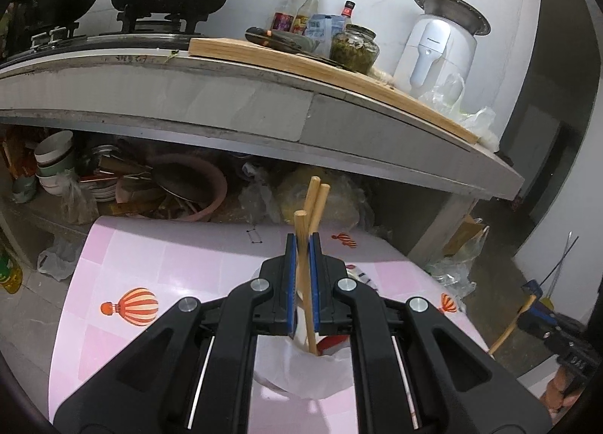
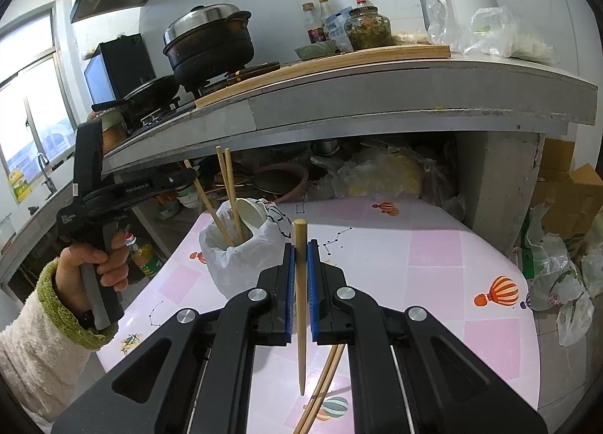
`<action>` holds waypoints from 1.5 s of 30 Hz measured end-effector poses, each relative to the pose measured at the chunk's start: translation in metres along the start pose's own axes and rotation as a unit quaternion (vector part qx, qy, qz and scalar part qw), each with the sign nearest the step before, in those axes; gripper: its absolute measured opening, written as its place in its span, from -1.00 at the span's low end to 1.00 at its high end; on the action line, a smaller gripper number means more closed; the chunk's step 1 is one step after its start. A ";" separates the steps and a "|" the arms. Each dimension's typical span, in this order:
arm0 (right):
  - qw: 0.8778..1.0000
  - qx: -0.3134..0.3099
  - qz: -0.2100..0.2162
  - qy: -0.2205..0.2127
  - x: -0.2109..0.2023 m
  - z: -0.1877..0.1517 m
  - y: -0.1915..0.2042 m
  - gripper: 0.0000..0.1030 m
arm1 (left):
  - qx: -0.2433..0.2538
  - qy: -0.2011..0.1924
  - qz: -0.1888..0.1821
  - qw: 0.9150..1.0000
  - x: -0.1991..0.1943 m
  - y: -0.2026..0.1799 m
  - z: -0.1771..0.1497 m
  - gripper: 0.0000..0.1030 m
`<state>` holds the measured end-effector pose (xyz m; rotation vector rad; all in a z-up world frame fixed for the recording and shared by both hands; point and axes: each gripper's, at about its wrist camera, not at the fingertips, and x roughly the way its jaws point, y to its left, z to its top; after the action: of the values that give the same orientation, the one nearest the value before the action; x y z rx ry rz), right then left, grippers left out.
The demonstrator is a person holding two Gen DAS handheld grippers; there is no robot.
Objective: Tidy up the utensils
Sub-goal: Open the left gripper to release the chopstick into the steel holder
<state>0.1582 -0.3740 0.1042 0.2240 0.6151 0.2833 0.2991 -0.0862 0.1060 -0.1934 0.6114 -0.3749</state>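
My left gripper [image 1: 301,242] is shut on a wooden chopstick [image 1: 300,223] whose lower end sits in a white plastic bag [image 1: 301,373] around a paper cup [image 2: 250,213]. Two more chopsticks [image 1: 318,196] lean out of the same bag just behind it. In the right wrist view a hand holds that left gripper [image 2: 190,172] at the left, above the bag [image 2: 230,264]. My right gripper [image 2: 300,245] is shut on a single chopstick [image 2: 300,306], held upright with its thin tip hanging above the pink table [image 2: 433,253]. Loose chopsticks [image 2: 324,381] lie on the table beneath it.
The pink balloon-print table stands in front of a grey kitchen counter [image 2: 377,95] with a stove, pots [image 2: 209,42], bottles, a jar and a cutting board. Bowls and pans crowd the shelf under it [image 1: 113,178]. Plastic bags and boxes [image 2: 557,275] lie on the floor at the right.
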 end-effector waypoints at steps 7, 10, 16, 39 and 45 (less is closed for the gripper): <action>1.000 -0.003 -0.002 -0.001 -0.002 0.001 0.002 -0.87 | 0.002 0.002 0.010 1.000 0.000 0.005 0.000 -0.87; 1.000 -0.005 -0.003 -0.001 -0.003 0.002 0.004 -0.87 | -0.001 0.002 0.010 1.000 -0.002 0.007 0.000 -0.73; 1.000 -0.019 -0.003 -0.011 -0.008 0.017 0.015 -0.87 | -0.017 -0.004 0.017 1.000 -0.011 0.016 -0.002 -0.23; 0.993 -0.065 0.018 -0.091 0.048 0.160 0.090 -0.87 | -0.016 -0.052 0.103 0.993 -0.127 0.068 -0.083 0.63; 0.995 -0.076 0.017 -0.069 0.090 0.147 0.096 -0.87 | -0.043 -0.038 0.121 0.991 -0.136 0.092 -0.103 0.63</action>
<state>0.2976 -0.2723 0.2009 0.1063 0.4514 0.3426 0.1619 0.0451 0.0674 -0.2127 0.5687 -0.1058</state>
